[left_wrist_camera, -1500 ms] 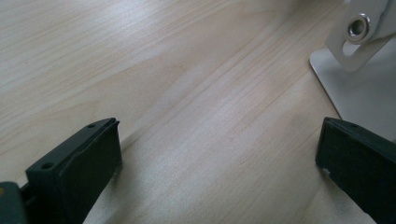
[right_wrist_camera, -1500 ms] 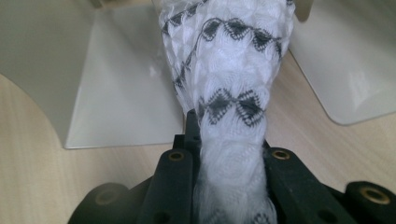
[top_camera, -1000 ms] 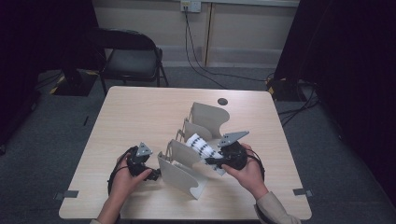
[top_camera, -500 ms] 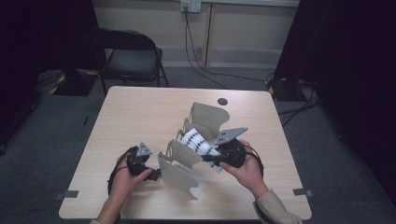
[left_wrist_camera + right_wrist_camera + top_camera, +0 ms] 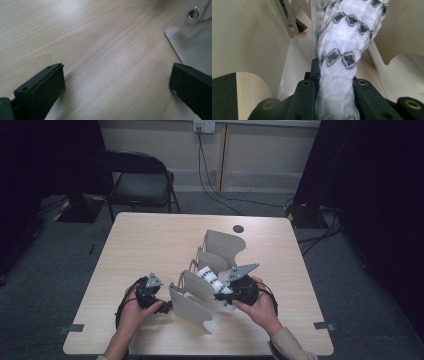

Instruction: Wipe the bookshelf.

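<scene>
A cream rack (image 5: 192, 306) with several upright dividers stands in the middle of the wooden table. A rolled white cloth with black diamond marks (image 5: 208, 275) lies in a slot between two dividers. My right gripper (image 5: 221, 296) is shut on the cloth's near end; in the right gripper view the cloth (image 5: 344, 37) runs up from between the jaws of the right gripper (image 5: 334, 91), with divider walls (image 5: 244, 37) on both sides. My left gripper (image 5: 167, 306) rests low at the rack's front left corner. In the left gripper view the left gripper (image 5: 117, 82) is open over bare wood beside the rack's base (image 5: 192, 47).
A black round cap (image 5: 238, 228) lies at the table's far edge. A dark chair (image 5: 137, 180) stands behind the table on the left. Cables (image 5: 320, 240) trail on the floor at the right. Bare table (image 5: 145, 245) spreads left of the rack.
My right gripper has shifted a little with the cloth, first toward the rack's left, then slightly down into the slot. The left gripper has stayed put.
</scene>
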Motion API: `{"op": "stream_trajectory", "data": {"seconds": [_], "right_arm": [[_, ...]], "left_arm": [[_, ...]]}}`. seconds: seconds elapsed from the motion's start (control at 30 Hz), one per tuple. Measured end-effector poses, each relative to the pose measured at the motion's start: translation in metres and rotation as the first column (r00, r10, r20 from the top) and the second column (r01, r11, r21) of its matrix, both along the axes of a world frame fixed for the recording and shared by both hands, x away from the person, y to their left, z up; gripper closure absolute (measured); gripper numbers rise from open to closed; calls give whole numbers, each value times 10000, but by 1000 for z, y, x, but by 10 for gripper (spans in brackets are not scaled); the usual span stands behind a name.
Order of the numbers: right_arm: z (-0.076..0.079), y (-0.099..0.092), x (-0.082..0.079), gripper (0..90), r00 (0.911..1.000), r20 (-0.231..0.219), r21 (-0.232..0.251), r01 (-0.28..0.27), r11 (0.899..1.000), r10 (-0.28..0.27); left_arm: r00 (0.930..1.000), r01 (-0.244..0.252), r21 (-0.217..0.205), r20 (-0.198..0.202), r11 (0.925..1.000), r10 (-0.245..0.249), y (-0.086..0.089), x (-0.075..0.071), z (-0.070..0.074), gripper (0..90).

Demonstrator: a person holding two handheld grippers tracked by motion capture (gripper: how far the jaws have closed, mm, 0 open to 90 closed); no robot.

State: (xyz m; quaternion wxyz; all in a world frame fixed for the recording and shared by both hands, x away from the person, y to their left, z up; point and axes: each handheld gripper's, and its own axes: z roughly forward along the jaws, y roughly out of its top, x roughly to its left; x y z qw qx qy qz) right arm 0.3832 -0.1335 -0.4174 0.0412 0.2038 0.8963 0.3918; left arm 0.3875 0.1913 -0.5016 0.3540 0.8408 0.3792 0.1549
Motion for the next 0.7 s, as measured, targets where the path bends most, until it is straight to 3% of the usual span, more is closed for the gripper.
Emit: {"op": "stream_trajectory", "data": {"seconds": [0.6,0.7], "right_arm": [[-33,-5,2,784,9990,-404,-368,160,9992,-175],[-44,-8,1,761,9981,-495,-482,330,9983,-354]], "left_arm": [[10000,1,0,-2,10000,-1,0,0,0,0],[10000,4,5,1,10000,-4,0,0,0,0]]}}
